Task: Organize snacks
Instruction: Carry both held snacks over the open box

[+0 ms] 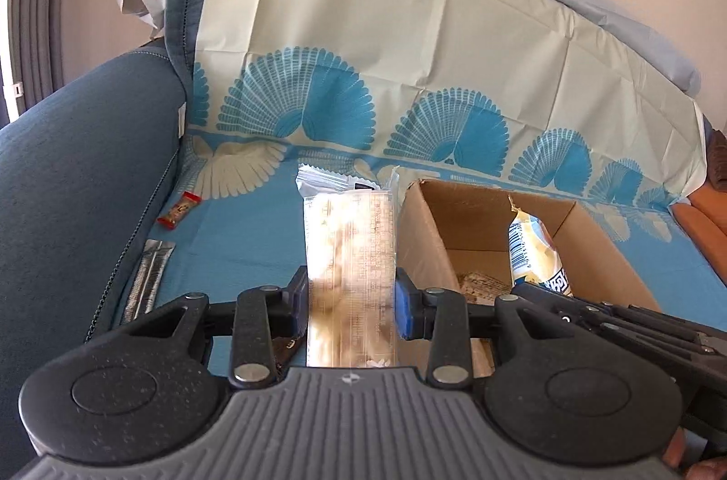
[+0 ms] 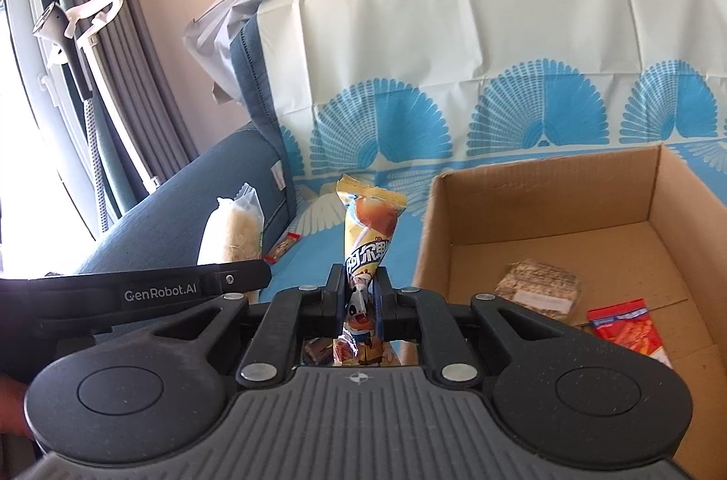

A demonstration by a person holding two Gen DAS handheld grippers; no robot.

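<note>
My left gripper (image 1: pixel 351 298) is shut on a long clear packet of pale biscuits (image 1: pixel 349 248), held up just left of an open cardboard box (image 1: pixel 422 225). My right gripper (image 2: pixel 359 294) is shut on a yellow cone-shaped candy packet (image 2: pixel 370 223), held upright left of the same box (image 2: pixel 545 189). The left wrist view shows that yellow packet (image 1: pixel 534 248) over the box's near edge. The right wrist view shows the biscuit packet (image 2: pixel 234 230) at the left. Inside the box lie a grain bar (image 2: pixel 538 284) and a red snack packet (image 2: pixel 629 325).
The box stands on a sofa seat covered with a blue and cream fan-patterned sheet (image 1: pixel 386 39). A small red candy (image 1: pixel 179 210) and a silver stick packet (image 1: pixel 150 275) lie by the blue armrest (image 1: pixel 77 162). Grey curtains (image 2: pixel 104 71) hang at the left.
</note>
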